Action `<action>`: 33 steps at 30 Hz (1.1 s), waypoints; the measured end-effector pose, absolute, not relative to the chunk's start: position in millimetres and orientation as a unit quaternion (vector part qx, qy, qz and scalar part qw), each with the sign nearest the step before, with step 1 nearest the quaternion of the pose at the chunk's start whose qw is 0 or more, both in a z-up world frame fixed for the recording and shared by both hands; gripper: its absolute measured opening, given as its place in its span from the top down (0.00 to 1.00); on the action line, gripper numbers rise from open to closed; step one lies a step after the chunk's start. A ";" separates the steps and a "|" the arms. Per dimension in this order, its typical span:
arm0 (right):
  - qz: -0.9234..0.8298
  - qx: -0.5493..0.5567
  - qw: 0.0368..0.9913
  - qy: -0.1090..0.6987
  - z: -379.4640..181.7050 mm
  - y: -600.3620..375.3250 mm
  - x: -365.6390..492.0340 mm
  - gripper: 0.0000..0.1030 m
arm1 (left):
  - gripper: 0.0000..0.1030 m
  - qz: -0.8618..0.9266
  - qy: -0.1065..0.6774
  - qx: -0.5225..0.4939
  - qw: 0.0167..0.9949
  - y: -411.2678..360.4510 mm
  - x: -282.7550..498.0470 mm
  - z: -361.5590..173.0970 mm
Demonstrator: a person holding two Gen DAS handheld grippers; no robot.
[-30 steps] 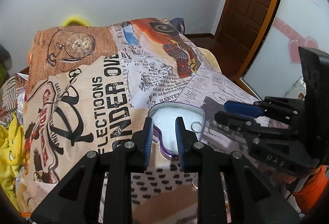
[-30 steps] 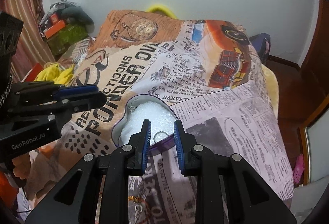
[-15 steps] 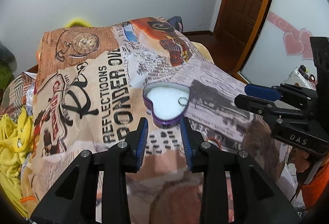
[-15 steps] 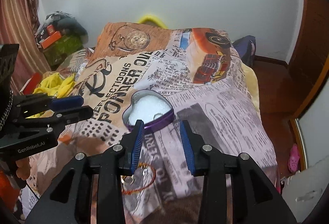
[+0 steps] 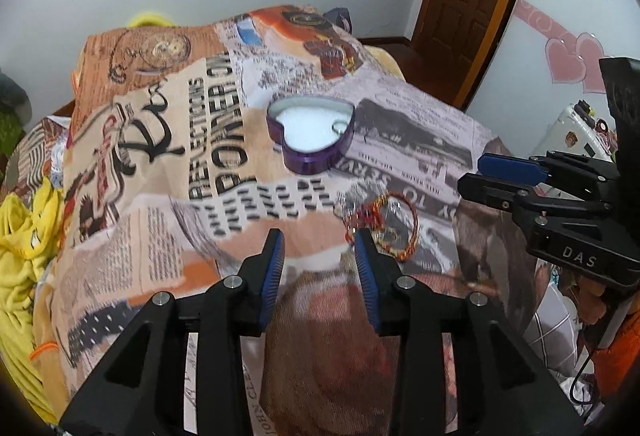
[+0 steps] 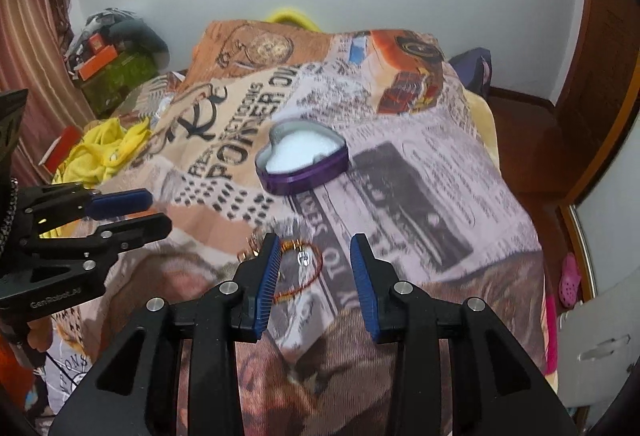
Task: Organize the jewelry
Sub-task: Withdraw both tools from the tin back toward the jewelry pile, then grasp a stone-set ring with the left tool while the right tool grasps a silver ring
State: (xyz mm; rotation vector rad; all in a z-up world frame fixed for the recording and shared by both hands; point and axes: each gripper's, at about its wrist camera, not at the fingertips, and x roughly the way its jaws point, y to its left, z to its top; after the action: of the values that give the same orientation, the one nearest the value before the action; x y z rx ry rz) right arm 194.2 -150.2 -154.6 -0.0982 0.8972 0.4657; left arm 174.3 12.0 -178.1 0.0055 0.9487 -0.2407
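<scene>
On the printed bedspread (image 5: pixel 152 164) our left gripper (image 5: pixel 319 242) and right gripper (image 6: pixel 314 248) hung partly open, both having just widened, with nothing held in either. We saw the purple heart tin (image 5: pixel 310 138) further up the bed, one ring (image 5: pixel 339 127) already lying on its white lining. Near our fingertips lay the orange bangle tangle (image 5: pixel 384 226), still loose on the cloth. We judged the thin wire could slip between the pads or snag the soft fabric, dragging the bedspread and tipping the tin.
</scene>
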 end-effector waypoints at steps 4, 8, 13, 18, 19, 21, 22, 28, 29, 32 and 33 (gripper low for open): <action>0.216 -0.050 0.869 0.442 -166.7 -153.8 191.0 0.68 | 0.66 -0.117 0.467 0.000 0.877 8.5 175.9 -190.7; 0.227 -0.047 0.857 0.461 -181.3 -155.7 190.0 0.68 | 0.66 -0.120 0.474 -0.004 0.872 3.7 183.7 -203.0; 0.237 -0.050 0.850 0.467 -190.5 -151.6 190.2 0.68 | 0.66 -0.124 0.488 -0.006 0.864 -0.4 200.1 -215.6; 0.245 -0.037 0.848 0.469 -193.9 -151.7 195.6 0.68 | 0.68 -0.131 0.494 -0.010 0.860 -6.0 214.2 -224.8; 0.246 -0.037 0.848 0.468 -194.7 -151.6 196.5 0.68 | 0.72 -0.133 0.495 -0.010 0.859 -8.0 216.8 -226.8; 0.248 -0.036 0.847 0.469 -196.4 -150.3 198.7 0.68 | 0.84 -0.139 0.499 -0.008 0.855 -11.6 221.6 -230.8; 0.249 -0.035 0.847 0.469 -197.1 -150.2 199.7 0.68 | 0.87 -0.139 0.500 -0.005 0.855 -13.6 223.5 -232.6; 0.260 -0.033 0.844 0.469 -199.7 -147.3 204.3 0.75 | 0.87 -0.155 0.499 -0.016 0.853 -17.3 229.8 -234.2; 0.263 -0.033 0.842 0.470 -200.4 -145.7 204.7 0.77 | 0.87 -0.157 0.500 -0.016 0.851 -18.2 230.4 -235.2; 0.267 -0.039 0.841 0.468 -202.0 -141.8 205.0 0.81 | 0.87 -0.160 0.503 -0.013 0.849 -20.5 232.5 -238.4; 0.269 -0.039 0.841 0.468 -202.4 -141.1 204.8 0.83 | 0.87 -0.160 0.506 -0.014 0.848 -20.7 234.3 -240.4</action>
State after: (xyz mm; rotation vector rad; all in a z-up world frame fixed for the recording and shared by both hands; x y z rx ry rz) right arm 204.8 -141.1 -202.4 -0.0833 0.9886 0.5682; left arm 234.3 -20.7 -240.4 -0.0287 1.0662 -0.3376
